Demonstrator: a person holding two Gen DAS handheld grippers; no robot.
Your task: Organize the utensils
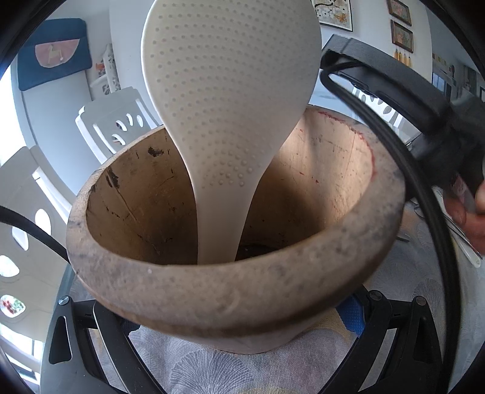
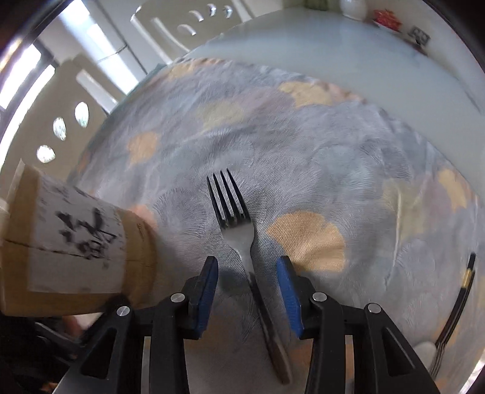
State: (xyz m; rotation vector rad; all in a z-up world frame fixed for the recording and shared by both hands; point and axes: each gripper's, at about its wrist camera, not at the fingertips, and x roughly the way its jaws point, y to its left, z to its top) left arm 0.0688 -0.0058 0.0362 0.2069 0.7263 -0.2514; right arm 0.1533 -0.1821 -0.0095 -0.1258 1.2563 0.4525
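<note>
A round wooden holder (image 1: 230,291) fills the left wrist view, with a white dimpled rice paddle (image 1: 230,100) standing in it, handle down. The holder's base sits between my left gripper's fingers; the blue pad (image 1: 353,315) on the right presses its wall, while the left pad is hidden. In the right wrist view a steel fork (image 2: 236,224) lies flat on the patterned tablecloth (image 2: 303,145), tines pointing away. My right gripper (image 2: 248,263) points steeply down over it, open. Its blue pads straddle the fork's neck without touching. The holder (image 2: 75,242) stands just to the left.
A second fork with a black and gold handle (image 2: 454,312) lies at the right edge beside a white utensil (image 2: 424,350). White chairs (image 2: 182,27) stand beyond the round table's far rim. A hand (image 1: 474,221) holds the right tool beside the holder.
</note>
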